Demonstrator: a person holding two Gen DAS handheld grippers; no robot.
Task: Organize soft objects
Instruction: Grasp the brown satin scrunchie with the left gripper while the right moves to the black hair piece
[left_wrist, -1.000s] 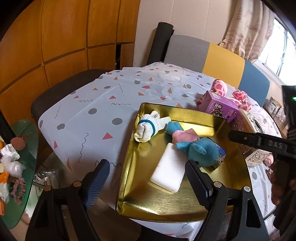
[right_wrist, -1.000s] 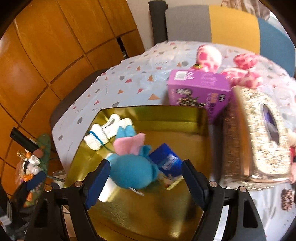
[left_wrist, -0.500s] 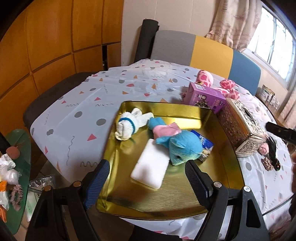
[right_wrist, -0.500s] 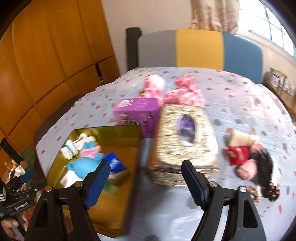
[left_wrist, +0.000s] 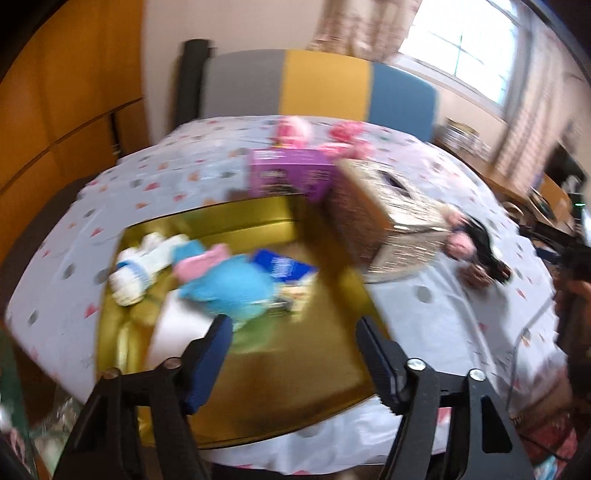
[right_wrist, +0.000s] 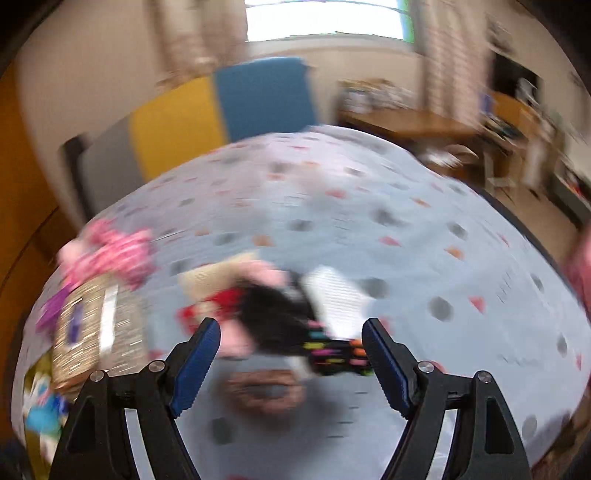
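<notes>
Both views are blurred by motion. A gold tray (left_wrist: 325, 354) holds a teal plush (left_wrist: 236, 286), a white sock (left_wrist: 138, 267), a white pad and a blue packet (left_wrist: 282, 264). My left gripper (left_wrist: 295, 354) is open and empty above the tray's near part. A small doll with black hair (right_wrist: 273, 317) lies on the dotted tablecloth just beyond my open, empty right gripper (right_wrist: 291, 350); it also shows in the left wrist view (left_wrist: 476, 247). A pink spotted plush (right_wrist: 110, 254) lies further back.
A glittery tissue box (left_wrist: 388, 218) and a purple carton (left_wrist: 288, 173) stand beside the tray's far right corner. A brown hair tie (right_wrist: 266, 387) lies by the doll. A grey, yellow and blue chair back (left_wrist: 317, 85) stands behind the table.
Both grippers have swung to the right. The right wrist view has left the tray and now faces the doll on the cloth. Both stay open and empty.
</notes>
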